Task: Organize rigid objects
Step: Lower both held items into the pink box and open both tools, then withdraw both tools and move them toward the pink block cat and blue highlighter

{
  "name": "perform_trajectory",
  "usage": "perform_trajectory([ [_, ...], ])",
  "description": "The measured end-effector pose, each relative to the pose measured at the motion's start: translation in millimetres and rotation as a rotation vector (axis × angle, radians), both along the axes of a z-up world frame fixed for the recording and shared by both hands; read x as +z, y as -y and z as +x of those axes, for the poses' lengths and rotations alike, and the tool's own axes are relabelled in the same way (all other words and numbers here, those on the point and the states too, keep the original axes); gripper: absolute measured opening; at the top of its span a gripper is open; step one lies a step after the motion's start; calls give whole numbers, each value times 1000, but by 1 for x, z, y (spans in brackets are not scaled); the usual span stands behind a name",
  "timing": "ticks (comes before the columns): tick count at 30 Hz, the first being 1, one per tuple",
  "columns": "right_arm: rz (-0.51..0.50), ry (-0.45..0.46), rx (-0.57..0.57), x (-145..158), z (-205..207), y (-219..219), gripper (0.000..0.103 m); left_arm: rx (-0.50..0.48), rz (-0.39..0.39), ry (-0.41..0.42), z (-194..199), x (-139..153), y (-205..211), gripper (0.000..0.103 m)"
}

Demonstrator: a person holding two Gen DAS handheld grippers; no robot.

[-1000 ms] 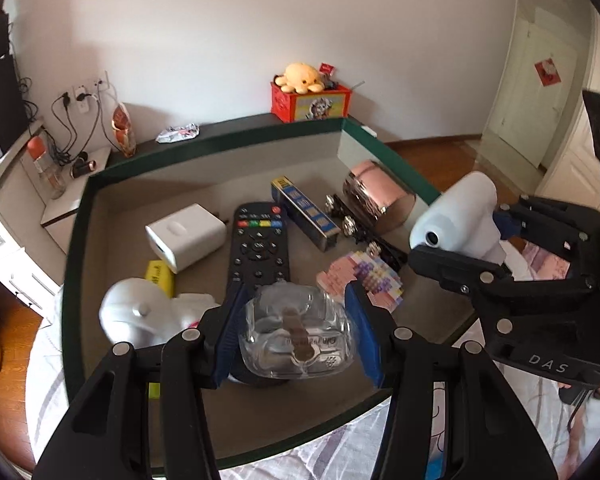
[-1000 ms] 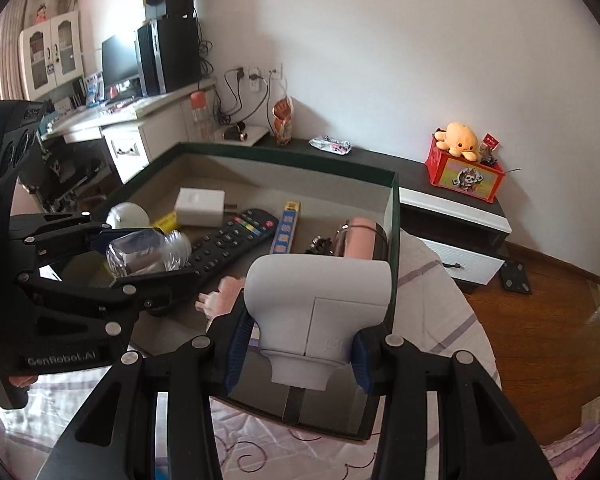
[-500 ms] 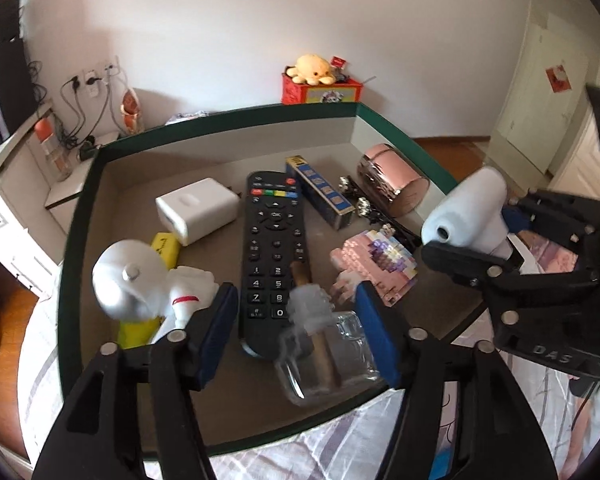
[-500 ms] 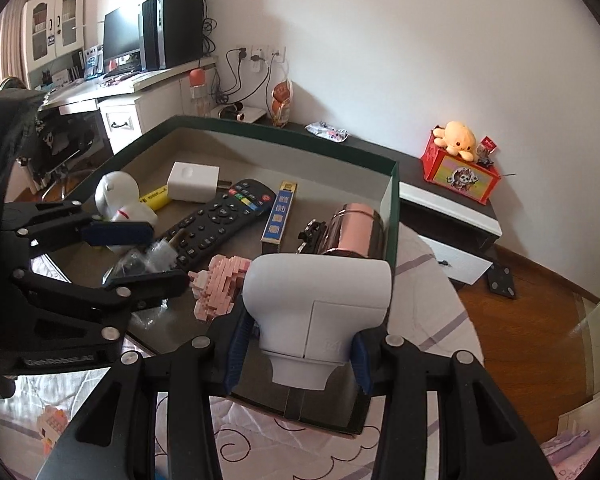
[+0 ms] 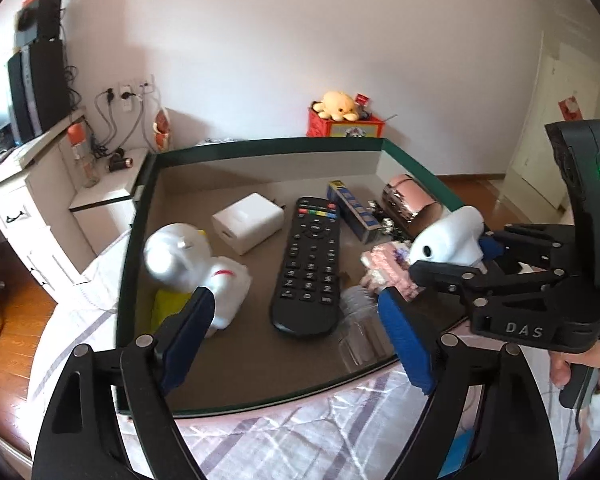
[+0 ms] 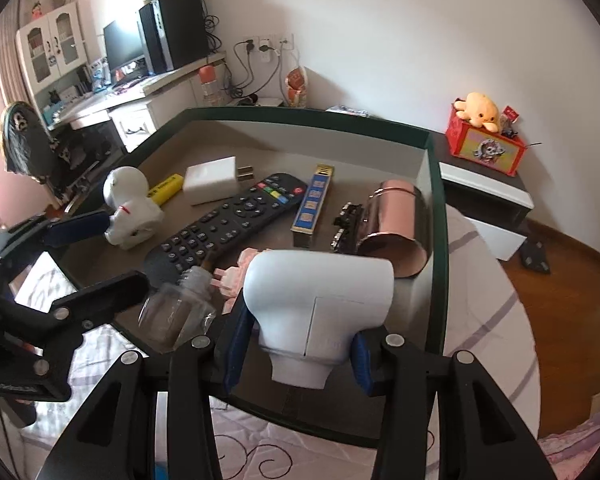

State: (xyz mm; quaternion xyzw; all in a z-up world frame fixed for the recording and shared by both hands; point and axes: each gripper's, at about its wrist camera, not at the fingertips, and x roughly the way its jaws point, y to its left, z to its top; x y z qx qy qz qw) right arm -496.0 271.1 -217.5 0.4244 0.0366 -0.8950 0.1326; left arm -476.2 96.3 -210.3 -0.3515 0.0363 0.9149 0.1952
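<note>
Green-rimmed cardboard tray gathers the sorted rigid objects. Right gripper clamps a white plastic elbow-shaped device above the tray's near edge, awaiting placement. Left gripper, jaws just opened, has released a clear glass bottle inside the tray; only the right view shows it sharply.

A lived-in bedroom at home is showing here. A bed sheet with purple stripes and swirls is spreading under the green-rimmed tray, and wood flooring is running off toward a white door. A white desk is carrying a monitor and black speakers, chargers are hanging from wall sockets, and a plush octopus is sitting on a red box on a low cabinet.
</note>
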Motion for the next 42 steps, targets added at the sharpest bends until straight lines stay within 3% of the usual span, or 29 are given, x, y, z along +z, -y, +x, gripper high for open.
perform_trajectory([
  [7, 1, -14, -23, 2, 6, -1, 46, 23, -1, 4, 2, -5, 6, 90],
  [10, 46, -38, -50, 6, 11, -3, 53, 22, -4, -3, 5, -1, 8, 90],
  [12, 47, -33, -49, 8, 13, -4, 65, 33, -12, -16, 8, 2, 8, 92],
  [25, 63, -104, -53, 35, 54, 0, 70, 33, -40, -67, 48, 28, 8, 100],
  [30, 52, -158, -37, 56, 87, 10, 72, 53, -45, -126, 83, 50, 14, 102],
  [32, 48, -185, -35, 65, 105, 13, 80, 67, -38, -148, 100, 59, 19, 103],
  [37, 21, -252, -62, 83, 155, 18, 81, 95, -42, -179, 141, 73, 30, 103],
  [42, -13, -288, -60, 90, 203, 23, 91, 105, -32, -188, 188, 78, 40, 103],
])
